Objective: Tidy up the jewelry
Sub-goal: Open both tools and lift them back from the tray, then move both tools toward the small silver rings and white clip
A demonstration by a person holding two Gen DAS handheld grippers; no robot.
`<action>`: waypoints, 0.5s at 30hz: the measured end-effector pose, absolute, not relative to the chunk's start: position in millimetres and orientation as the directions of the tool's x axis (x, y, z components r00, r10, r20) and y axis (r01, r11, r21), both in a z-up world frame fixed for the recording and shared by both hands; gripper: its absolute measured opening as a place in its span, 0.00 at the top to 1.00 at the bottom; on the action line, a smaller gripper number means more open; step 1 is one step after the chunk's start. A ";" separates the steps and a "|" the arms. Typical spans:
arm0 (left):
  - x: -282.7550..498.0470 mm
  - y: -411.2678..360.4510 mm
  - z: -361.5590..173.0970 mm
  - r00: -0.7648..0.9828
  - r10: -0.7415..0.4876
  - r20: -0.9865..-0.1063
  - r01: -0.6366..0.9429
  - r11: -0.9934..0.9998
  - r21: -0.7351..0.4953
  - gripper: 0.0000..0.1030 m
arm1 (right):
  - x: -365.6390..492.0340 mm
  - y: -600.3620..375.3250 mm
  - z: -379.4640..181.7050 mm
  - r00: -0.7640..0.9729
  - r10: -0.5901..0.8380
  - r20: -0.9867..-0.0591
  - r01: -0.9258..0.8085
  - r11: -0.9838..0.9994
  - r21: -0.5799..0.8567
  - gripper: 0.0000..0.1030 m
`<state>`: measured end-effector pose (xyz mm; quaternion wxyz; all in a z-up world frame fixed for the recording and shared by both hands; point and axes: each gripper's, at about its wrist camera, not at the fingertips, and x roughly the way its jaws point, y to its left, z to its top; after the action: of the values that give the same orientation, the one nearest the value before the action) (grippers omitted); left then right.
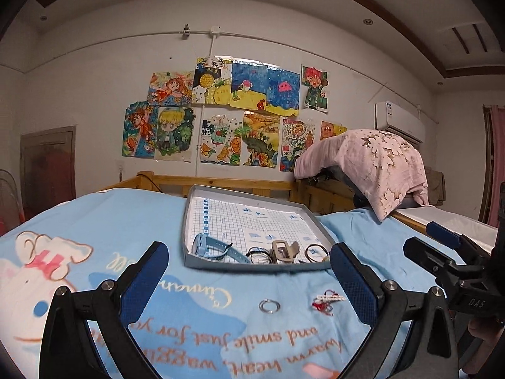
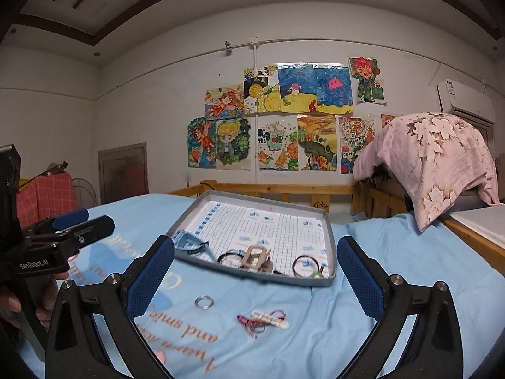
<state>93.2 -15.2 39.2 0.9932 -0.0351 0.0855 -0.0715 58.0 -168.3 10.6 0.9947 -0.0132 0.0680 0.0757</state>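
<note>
Left wrist view: the left gripper [image 1: 249,271] hangs spread wide and empty above the blue bedsheet [image 1: 104,221]. A grey tray [image 1: 188,221] lies mid-bed, and along its near edge sit a blue watch [image 1: 211,248], a beige buckle [image 1: 282,251] and dark rings [image 1: 258,254]. Outside the tray, just off its near edge, a silver ring [image 1: 270,305] and a red-and-white hair clip [image 1: 325,301] lie on the sheet, slightly apart. The right gripper [image 2: 255,276] is equally wide, holding nothing.

Blue bed sheet [image 1: 94,221], grey tray [image 1: 189,221], silver ring [image 1: 269,306], red-and-white trinket [image 1: 325,301]
</note>
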 end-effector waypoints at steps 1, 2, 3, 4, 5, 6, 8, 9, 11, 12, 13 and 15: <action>88.1 -15.3 37.3 0.976 -0.144 -0.164 0.133 0.988 -0.080 0.00 | 54.1 -168.4 8.6 0.979 0.147 -0.142 -0.151 0.988 -0.017 0.02; 83.7 -15.7 34.8 0.976 -0.141 -0.165 0.129 0.989 -0.078 0.00 | 50.0 -168.7 6.4 0.979 0.143 -0.148 -0.148 0.989 -0.020 0.02; 80.0 -15.9 32.9 0.976 -0.140 -0.168 0.129 0.989 -0.078 0.00 | 46.7 -169.9 5.0 0.979 0.138 -0.151 -0.143 0.989 -0.022 0.02; 76.6 -16.5 29.8 0.975 -0.139 -0.173 0.128 0.989 -0.074 0.00 | 44.2 -170.9 4.5 0.979 0.136 -0.153 -0.141 0.990 -0.022 0.02; 73.6 -17.5 26.6 0.975 -0.134 -0.176 0.124 0.990 -0.066 0.00 | 40.8 -172.0 3.6 0.979 0.132 -0.156 -0.137 0.990 -0.020 0.02; 70.4 -18.1 23.4 0.976 -0.126 -0.179 0.118 0.991 -0.057 0.00 | 37.8 -174.0 2.6 0.979 0.129 -0.158 -0.134 0.991 -0.018 0.02; 65.6 -18.1 19.0 0.976 -0.121 -0.182 0.113 0.992 -0.053 0.00 | 31.3 -177.1 -1.0 0.980 0.116 -0.163 -0.120 0.993 -0.020 0.02; 64.0 -17.9 17.3 0.975 -0.120 -0.186 0.112 0.992 -0.052 0.00 | 29.3 -179.0 -3.3 0.980 0.110 -0.168 -0.115 0.993 -0.019 0.02; 62.2 -17.6 13.1 0.974 -0.115 -0.195 0.108 0.993 -0.049 0.00 | 25.9 -182.0 -7.9 0.979 0.102 -0.176 -0.106 0.994 -0.016 0.02; 61.0 -17.9 11.3 0.974 -0.114 -0.198 0.106 0.993 -0.049 0.00 | 23.9 -183.8 -10.9 0.979 0.095 -0.179 -0.099 0.995 -0.014 0.02; 60.7 -17.6 9.5 0.973 -0.114 -0.202 0.105 0.993 -0.050 0.00 | 23.1 -184.5 -13.0 0.979 0.092 -0.183 -0.096 0.995 -0.013 0.02; 60.6 -17.3 5.9 0.970 -0.112 -0.215 0.103 0.993 -0.053 0.00 | 22.5 -186.4 -18.1 0.976 0.091 -0.199 -0.095 0.995 -0.011 0.02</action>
<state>60.6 -17.3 5.9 0.9923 -0.0206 0.1094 -0.0543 22.5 -186.4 -18.1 0.9939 -0.0101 0.0994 0.0469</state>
